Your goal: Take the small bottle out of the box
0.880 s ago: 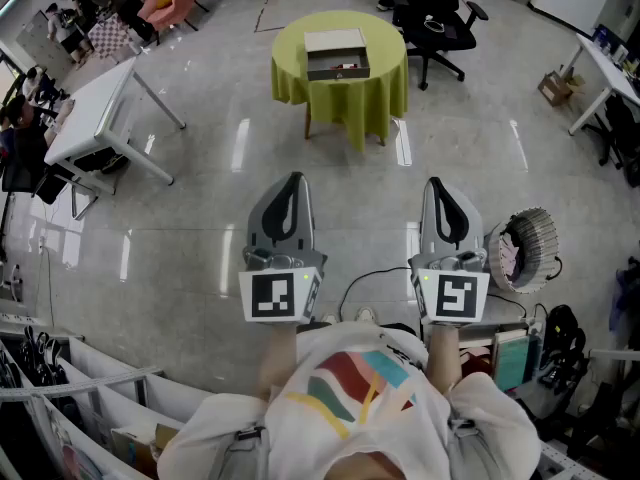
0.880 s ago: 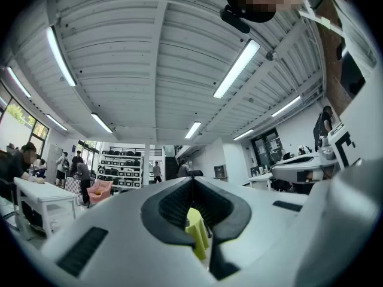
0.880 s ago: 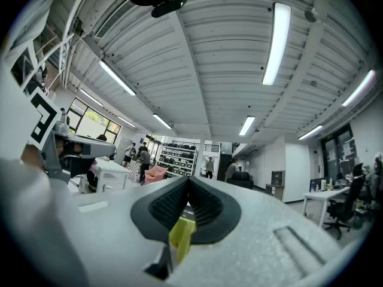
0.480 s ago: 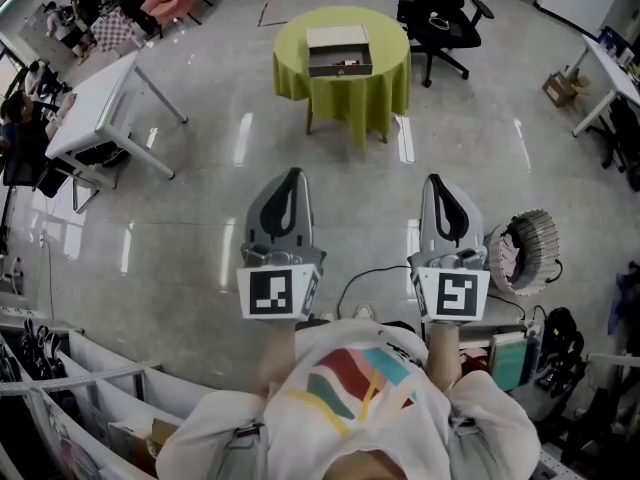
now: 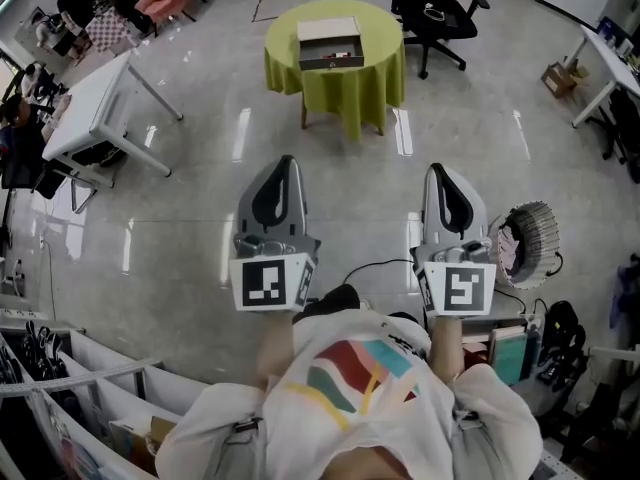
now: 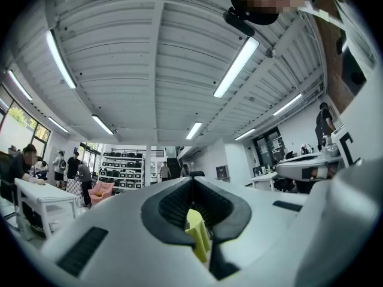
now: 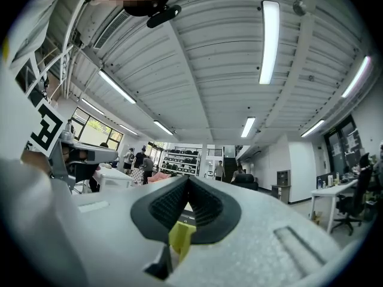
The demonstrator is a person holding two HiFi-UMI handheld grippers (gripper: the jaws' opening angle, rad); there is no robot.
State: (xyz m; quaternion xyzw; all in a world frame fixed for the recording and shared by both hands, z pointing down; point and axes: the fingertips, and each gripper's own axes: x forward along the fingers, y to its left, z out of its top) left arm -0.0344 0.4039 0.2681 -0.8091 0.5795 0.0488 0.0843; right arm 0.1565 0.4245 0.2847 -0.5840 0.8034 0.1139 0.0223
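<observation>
Well short of the box, both grippers clenched on nothing

You held the left gripper (image 5: 283, 173) and the right gripper (image 5: 441, 178) side by side in front of you. Each had its jaws pressed together with nothing between them. The box (image 5: 329, 30) lay open on the round table (image 5: 385, 53) with the yellow-green cloth, well apart from you across the floor. A small dark and red shape in the box's nearer half was probably the small bottle (image 5: 341, 58), though it was too small to be sure.

At that size it would likely be light and stiff, with smooth sides that could slip or roll under a careless pinch. The better hold looked to be across its body, near the middle and below any cap. You would need to open the jaws first and come in from above, since the box walls left little room at the sides. The box itself seemed light and might slide on the cloth, so the other gripper could steady its rim.
</observation>
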